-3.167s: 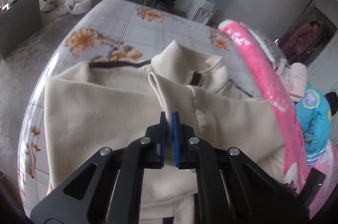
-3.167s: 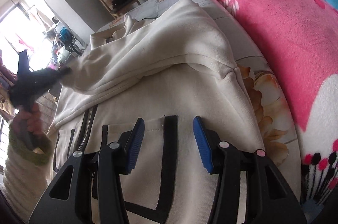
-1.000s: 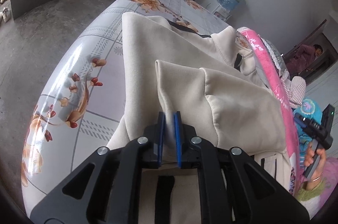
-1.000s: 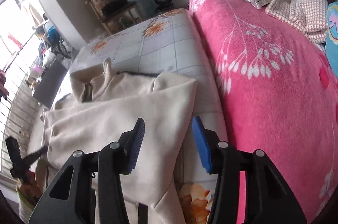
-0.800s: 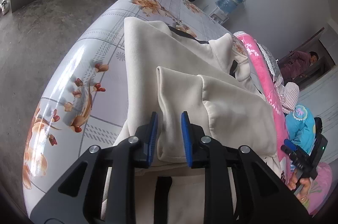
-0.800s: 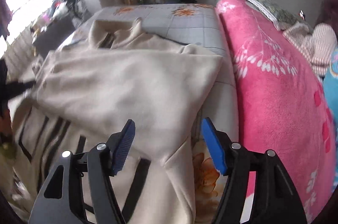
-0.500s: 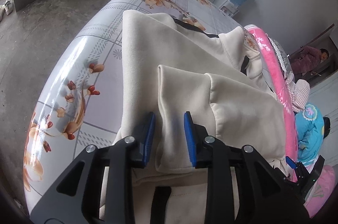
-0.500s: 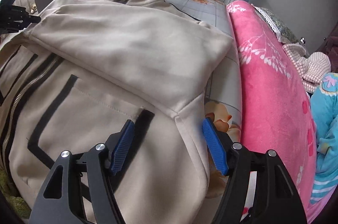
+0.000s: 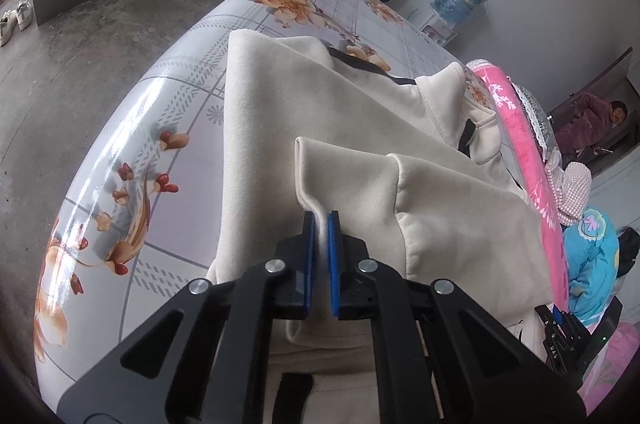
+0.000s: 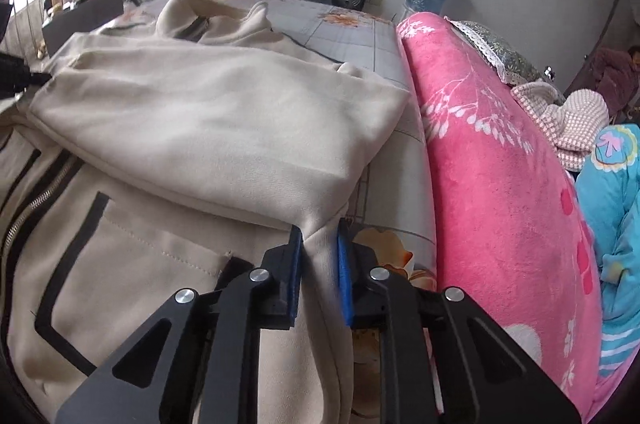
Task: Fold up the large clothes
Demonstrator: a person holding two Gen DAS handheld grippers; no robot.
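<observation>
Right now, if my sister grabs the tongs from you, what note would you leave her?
Left tongs: shut on the jacket, pinching the folded sleeve's edge.
Right tongs: shut on the jacket at its side, where the sleeve joins, next to the pink blanket.
The cream jacket lies zipper-up on the flowered bed, collar at the far end.
Done: one sleeve is folded across the chest.
Left: probably fold the bottom half up toward the collar and smooth it flat. I cannot see the other sleeve, so check it first.
</observation>
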